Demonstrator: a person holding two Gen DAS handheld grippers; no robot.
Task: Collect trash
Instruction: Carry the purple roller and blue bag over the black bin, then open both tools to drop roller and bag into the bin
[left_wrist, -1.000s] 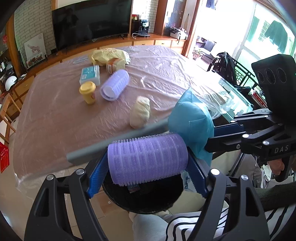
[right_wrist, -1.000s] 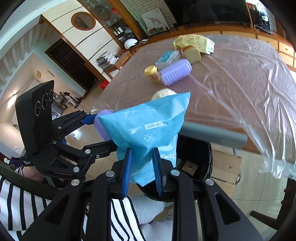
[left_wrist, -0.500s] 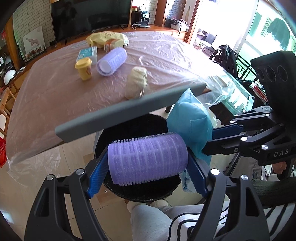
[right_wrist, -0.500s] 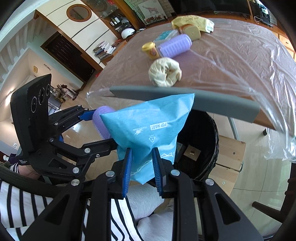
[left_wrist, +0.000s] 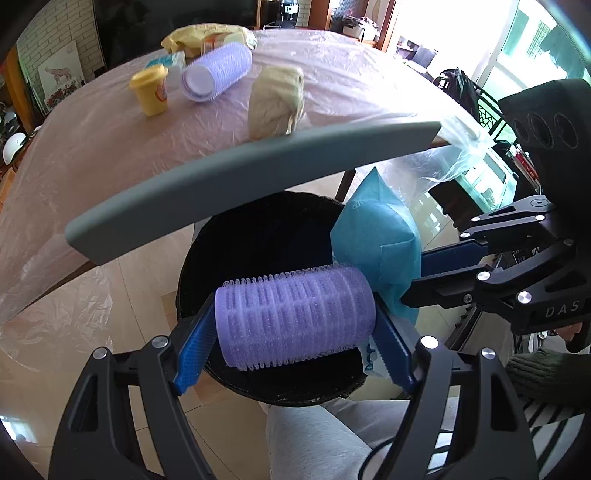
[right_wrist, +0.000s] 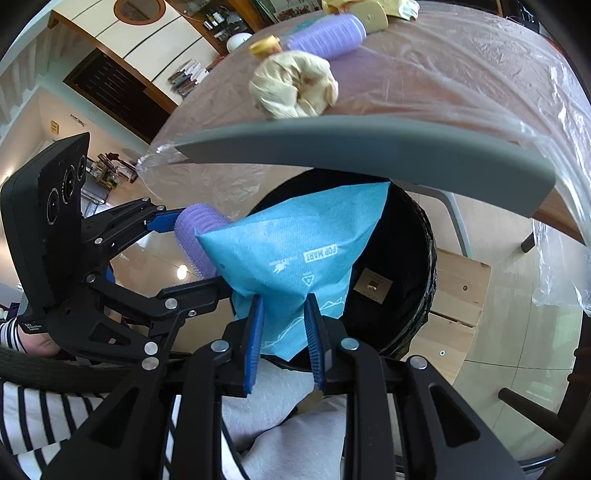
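Note:
My left gripper (left_wrist: 295, 321) is shut on a purple bristly roller (left_wrist: 295, 317), held crosswise just above the mouth of a black trash bin (left_wrist: 258, 236) on the floor. My right gripper (right_wrist: 284, 306) is shut on the lower end of a blue plastic packet (right_wrist: 295, 251), which hangs over the same bin (right_wrist: 402, 258). The roller (right_wrist: 197, 236) and packet (left_wrist: 376, 243) touch side by side. The bin's bottom is dark; a small label lies inside.
The table's grey edge (left_wrist: 240, 177) overhangs the bin. On the plastic-covered table lie a cream crumpled wad (left_wrist: 275, 99), a second purple roller (left_wrist: 218, 70), a yellow cup (left_wrist: 149, 94) and a yellow bag (left_wrist: 199, 35). A person's grey-trousered legs sit below the grippers.
Both grippers have sunk below the table's edge toward the bin, still holding the roller and the packet. The bin's mouth now fills more of both views.

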